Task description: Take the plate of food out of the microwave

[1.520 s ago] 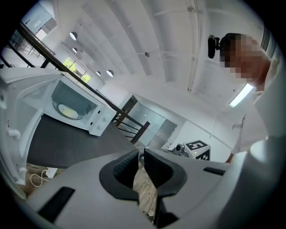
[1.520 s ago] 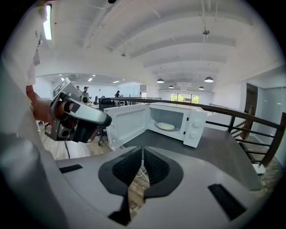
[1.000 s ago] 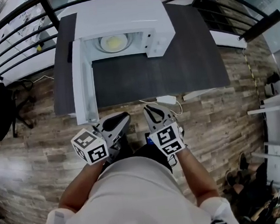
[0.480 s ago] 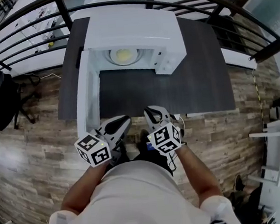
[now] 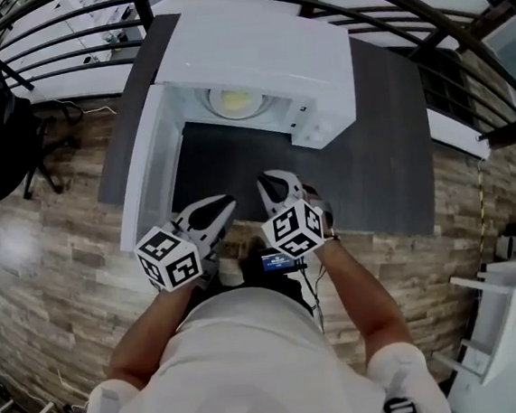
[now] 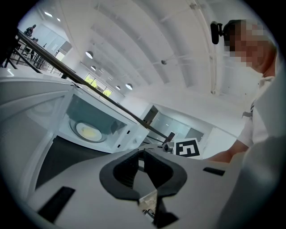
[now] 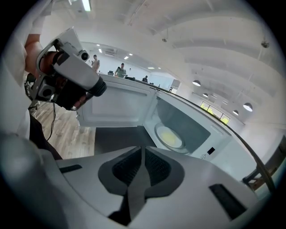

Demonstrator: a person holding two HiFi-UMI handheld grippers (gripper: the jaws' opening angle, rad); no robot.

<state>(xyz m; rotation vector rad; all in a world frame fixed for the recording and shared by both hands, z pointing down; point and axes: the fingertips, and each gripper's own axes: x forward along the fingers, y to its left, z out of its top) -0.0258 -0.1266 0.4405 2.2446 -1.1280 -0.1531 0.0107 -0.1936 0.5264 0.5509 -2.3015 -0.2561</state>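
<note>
Head view: the plate (image 5: pixel 234 102) of yellow food sits inside the open microwave (image 5: pixel 252 52), straight ahead of me and well apart, across the dark table (image 5: pixel 388 143). The door (image 5: pixel 146 180) hangs open on my left. My right claw (image 5: pixel 274 188) leads slightly, and my left claw (image 5: pixel 217 212) is just beside it, near the door's edge.

Left gripper view: the plate (image 6: pixel 90 131) lies ahead and to the left of the left claw (image 6: pixel 142 154), whose jaws are pressed together on nothing.

Right gripper view: the plate (image 7: pixel 170 136) lies ahead, a touch right of the right claw (image 7: pixel 143 150), whose jaws are likewise closed and empty. The plate is round, so I judge either side will do for a grip.
</note>
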